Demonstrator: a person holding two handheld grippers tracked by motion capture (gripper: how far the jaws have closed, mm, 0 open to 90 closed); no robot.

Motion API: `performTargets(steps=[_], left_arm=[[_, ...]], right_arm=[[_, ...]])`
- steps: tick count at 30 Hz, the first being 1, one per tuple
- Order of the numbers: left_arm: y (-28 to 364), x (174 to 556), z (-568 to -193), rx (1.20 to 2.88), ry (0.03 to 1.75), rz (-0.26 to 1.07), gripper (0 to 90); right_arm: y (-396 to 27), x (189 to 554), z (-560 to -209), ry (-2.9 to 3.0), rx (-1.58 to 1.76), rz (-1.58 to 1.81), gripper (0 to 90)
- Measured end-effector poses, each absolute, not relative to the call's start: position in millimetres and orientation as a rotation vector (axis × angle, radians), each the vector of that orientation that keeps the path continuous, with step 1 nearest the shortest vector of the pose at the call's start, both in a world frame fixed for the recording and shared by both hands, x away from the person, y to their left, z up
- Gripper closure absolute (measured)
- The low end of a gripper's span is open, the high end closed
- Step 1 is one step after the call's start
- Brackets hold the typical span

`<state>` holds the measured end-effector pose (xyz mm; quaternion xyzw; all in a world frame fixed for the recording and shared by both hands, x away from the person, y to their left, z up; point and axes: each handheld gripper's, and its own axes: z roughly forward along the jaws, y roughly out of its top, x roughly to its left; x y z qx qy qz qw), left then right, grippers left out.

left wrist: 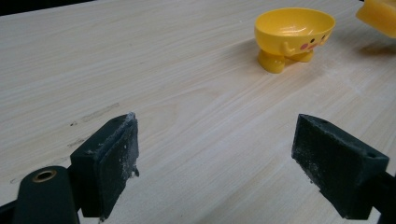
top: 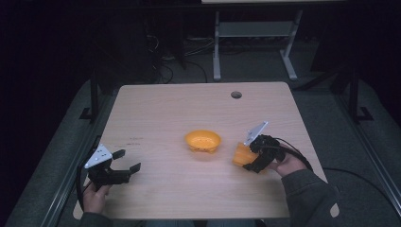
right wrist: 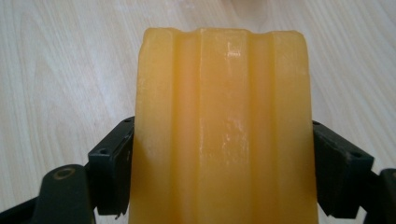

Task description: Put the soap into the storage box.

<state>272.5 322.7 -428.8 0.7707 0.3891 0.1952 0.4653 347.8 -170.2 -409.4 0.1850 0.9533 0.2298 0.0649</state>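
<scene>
The right claw (top: 250, 158) grips an orange ridged block (right wrist: 222, 130) near the desk's right edge, just beside the yellow bowl (top: 203, 140) at mid-desk. The left claw (top: 126, 161) hangs open near the left edge. Carrying is in hand; next, probably, the block goes into the bowl.

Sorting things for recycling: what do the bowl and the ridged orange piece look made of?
The bowl looks like moulded hard plastic: glossy yellow, with a printed face and small feet. The ridged piece in the right tongs looks like slightly translucent plastic or rubber, orange with soft sheen and faint scuffs; which, I cannot tell.
</scene>
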Motion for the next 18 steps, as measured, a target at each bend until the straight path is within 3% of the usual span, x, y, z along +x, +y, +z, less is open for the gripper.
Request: performTargets(steps=[18], left_arm=[[323,273,-429,1.885,0.958,0.477,14.1]], right_arm=[[-140,366,-396,2.885,0.463,0.746,20.6]])
